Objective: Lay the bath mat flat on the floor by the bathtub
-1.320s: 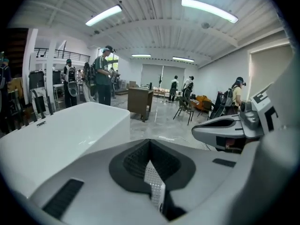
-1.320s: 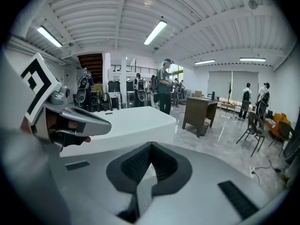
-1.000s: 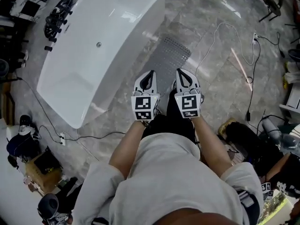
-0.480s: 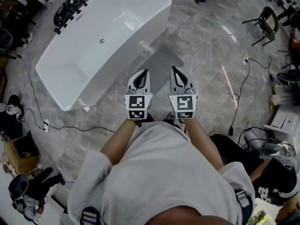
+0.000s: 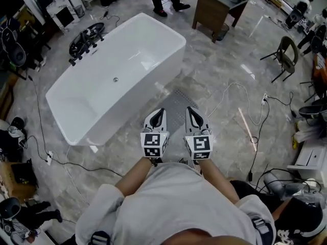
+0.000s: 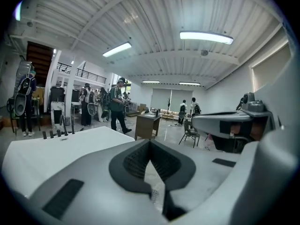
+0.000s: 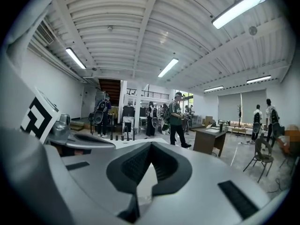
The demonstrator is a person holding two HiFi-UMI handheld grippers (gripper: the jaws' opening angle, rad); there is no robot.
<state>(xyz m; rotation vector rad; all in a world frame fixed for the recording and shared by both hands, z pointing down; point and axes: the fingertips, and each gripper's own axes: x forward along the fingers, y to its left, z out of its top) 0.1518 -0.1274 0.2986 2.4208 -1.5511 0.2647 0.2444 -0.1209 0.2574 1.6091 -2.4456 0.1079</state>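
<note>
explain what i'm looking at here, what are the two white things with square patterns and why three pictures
There is no robot here. A person holds two hand tools, the left tongs and the right tongs. The patterned cubes are part of them. The head view comes from a camera on the person's head, looking steeply down. The other two views come from a camera riding on each tool, looking along its jaws into the room. On the floor stands a white tub. Beside it lies a grey mat, flat and partly hidden behind the tongs. Cables trail nearby. Both tongs are shut and hold nothing.
</note>
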